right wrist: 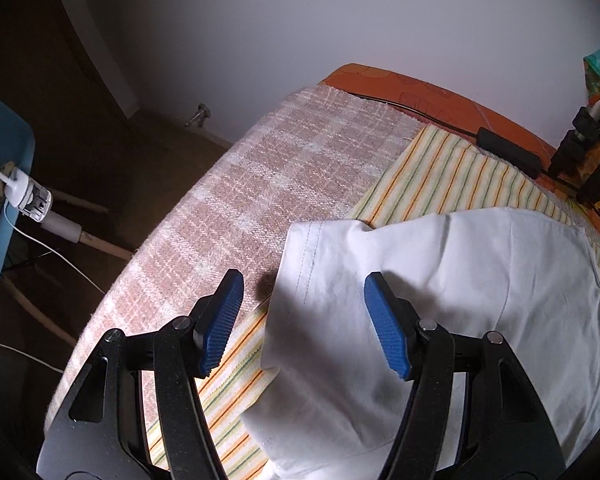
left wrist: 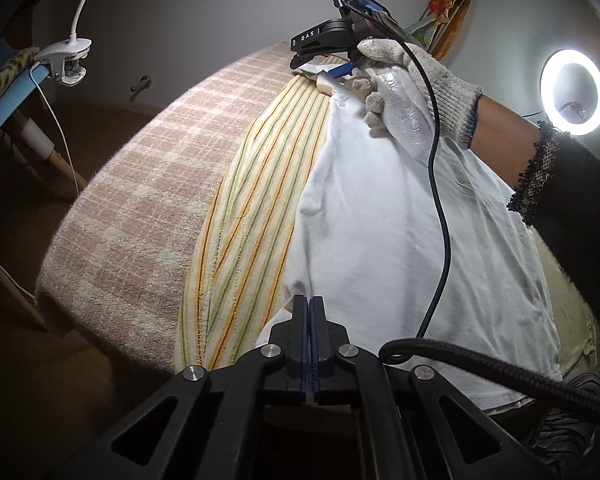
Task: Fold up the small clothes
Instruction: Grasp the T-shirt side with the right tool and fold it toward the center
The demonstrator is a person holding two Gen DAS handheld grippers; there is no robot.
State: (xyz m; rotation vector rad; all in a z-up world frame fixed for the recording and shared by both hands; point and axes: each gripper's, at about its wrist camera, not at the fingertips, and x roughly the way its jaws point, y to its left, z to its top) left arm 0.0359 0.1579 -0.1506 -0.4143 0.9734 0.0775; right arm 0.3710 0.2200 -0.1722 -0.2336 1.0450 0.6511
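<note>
Left claw (left wrist: 309,312) clenched on the white garment's (left wrist: 380,208) near hem, right claw (right wrist: 304,304) spread above its corner, poised to grasp for a fold.

Left wrist view: looks steeply down along its own fingers from close above the white garment (left wrist: 400,220), facing along the bed toward the wall; the gloved hand (left wrist: 416,92) with the other gripper shows at the far end. Right wrist view: steep downward look from close above the garment's hemmed corner, facing the same wall. Shared: white garment, striped cloth (right wrist: 452,164), pink checked blanket (right wrist: 260,184), white clamp (left wrist: 66,62).
</note>
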